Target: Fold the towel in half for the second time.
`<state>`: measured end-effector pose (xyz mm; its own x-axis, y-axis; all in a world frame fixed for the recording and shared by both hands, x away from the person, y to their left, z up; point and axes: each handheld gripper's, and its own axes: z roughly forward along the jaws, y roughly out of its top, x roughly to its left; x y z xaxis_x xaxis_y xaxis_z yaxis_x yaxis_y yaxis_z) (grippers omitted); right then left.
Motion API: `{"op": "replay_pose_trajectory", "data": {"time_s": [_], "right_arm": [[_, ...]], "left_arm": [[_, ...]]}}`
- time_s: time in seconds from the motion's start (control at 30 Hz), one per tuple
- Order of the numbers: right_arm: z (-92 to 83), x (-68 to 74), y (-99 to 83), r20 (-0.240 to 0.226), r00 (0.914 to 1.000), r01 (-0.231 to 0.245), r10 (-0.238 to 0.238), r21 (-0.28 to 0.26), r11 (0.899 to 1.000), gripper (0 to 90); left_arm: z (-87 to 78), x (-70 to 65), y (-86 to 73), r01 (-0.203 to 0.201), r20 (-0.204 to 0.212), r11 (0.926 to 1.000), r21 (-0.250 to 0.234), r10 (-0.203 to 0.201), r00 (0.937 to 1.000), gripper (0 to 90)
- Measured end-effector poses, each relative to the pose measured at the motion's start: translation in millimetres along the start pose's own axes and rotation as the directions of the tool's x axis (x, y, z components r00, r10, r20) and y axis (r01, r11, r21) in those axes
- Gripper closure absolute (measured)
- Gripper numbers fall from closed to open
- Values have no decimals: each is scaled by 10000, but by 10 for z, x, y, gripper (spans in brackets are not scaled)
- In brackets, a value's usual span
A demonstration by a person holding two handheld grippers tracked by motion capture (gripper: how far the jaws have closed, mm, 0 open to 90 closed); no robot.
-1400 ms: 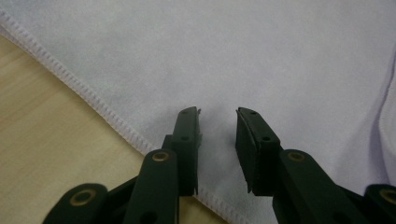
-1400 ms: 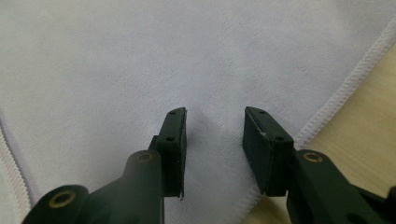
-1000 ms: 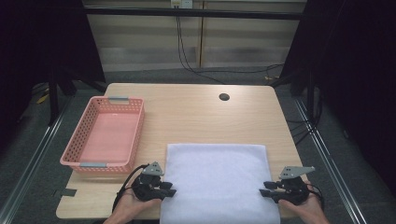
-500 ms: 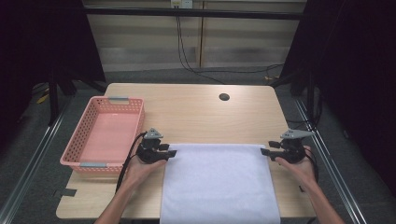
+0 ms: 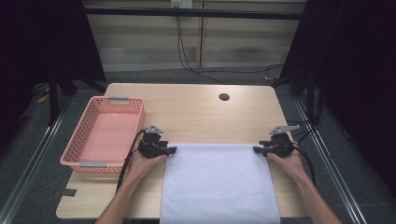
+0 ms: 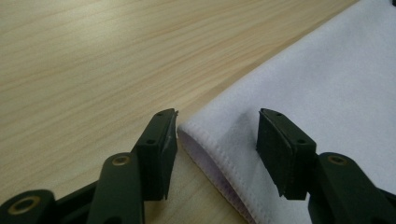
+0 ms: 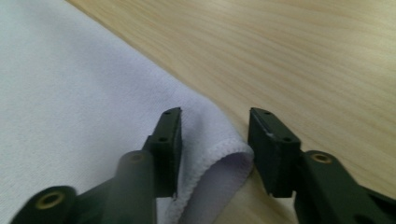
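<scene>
Jaws first: on your left gripper [image 6: 212, 140] they stand partly apart and have just been opening, with the far left corner of the white cloth [image 5: 219, 182] lying between them, folded edge outermost. Neither pad presses on the fabric; a gap shows on both sides of the hem. On your right gripper [image 7: 215, 149] the jaws have just been closing, yet the curled, doubled corner between them sits loose, the pads standing clear of it. Judgement: each gripper straddles a corner so that a single squeeze would take both layers together.

Both grippers lie low and level, pointing inward along the cloth's far edge, the left gripper [image 5: 155, 145] at one end and the right gripper [image 5: 275, 145] at the other. Holding the two ends evenly should keep that edge straight and the fold square.

The cloth lies flat on the desk [image 5: 196, 109], its far edge across the middle, its near end hanging over the front edge between your forearms. The doubled hem suggests one fold is already in.

The pink basket [image 5: 81, 144] stands empty just left of the cloth, beside your left gripper, probably the cloth's destination. A dark round hole [image 5: 224, 97] lies well beyond the cloth's far edge.
</scene>
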<state>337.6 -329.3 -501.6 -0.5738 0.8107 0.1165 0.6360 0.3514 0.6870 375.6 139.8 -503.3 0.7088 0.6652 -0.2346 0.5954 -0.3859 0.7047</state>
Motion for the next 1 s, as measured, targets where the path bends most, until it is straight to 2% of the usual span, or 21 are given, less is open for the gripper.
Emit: {"op": "replay_pose_trajectory", "data": {"time_s": [0.07,0.1,0.17,0.2,0.27,0.37,0.43,0.47,0.57,0.63,0.73,0.83,0.93,1.0], "right_arm": [[-2,6,-5,-80,10000,-7,7,6,10000,672],[-2,12,-9,-235,9997,-47,48,4,10000,741],[-10,26,-18,-346,9994,-92,89,-86,9999,823],[-22,36,-22,-328,9994,-95,92,-98,9999,837],[-54,32,-29,-333,9994,-106,99,-186,9998,845],[-136,24,-25,-344,9992,-227,212,-435,9988,849],[-217,12,0,-353,9990,-314,291,-653,9974,850],[-247,-3,12,-415,9987,-321,289,-784,9964,850],[-346,-74,68,-449,9978,-537,483,-1291,9902,851],[-382,-123,107,-475,9971,-661,599,-1419,9877,851],[-434,-171,183,-575,9967,-666,577,-1670,9837,850],[-475,-230,295,-494,9970,-677,593,-1914,9792,850],[-500,-281,401,-426,9969,-742,667,-2113,9746,850],[-496,-319,473,-378,9971,-722,656,-2110,9748,850]], "left_arm": [[0,6,-1,-47,93,10000,8,46,9999,515],[1,7,-3,-113,226,9999,64,111,9997,584],[12,-8,-6,-194,525,9998,107,188,9984,706],[12,-15,-5,-241,714,9997,95,234,9972,769],[-13,-40,16,-267,842,9996,-92,274,9961,832],[-97,-51,82,27,1206,9976,-694,57,9927,844],[-153,-79,141,-77,1165,9953,-966,189,9930,847],[-179,-92,184,2,1275,9923,-1235,157,9917,847],[-215,-95,310,-37,1343,9891,-1474,237,9907,850],[-256,-117,412,-163,1316,9865,-1631,381,9906,849],[-292,-125,567,-472,1078,9868,-1548,643,9921,850],[-348,-92,738,-428,989,9803,-1929,628,9931,849],[-356,-64,887,-629,775,9795,-1912,789,9939,850],[-337,-25,958,-507,623,9790,-1977,641,9960,850]]}}
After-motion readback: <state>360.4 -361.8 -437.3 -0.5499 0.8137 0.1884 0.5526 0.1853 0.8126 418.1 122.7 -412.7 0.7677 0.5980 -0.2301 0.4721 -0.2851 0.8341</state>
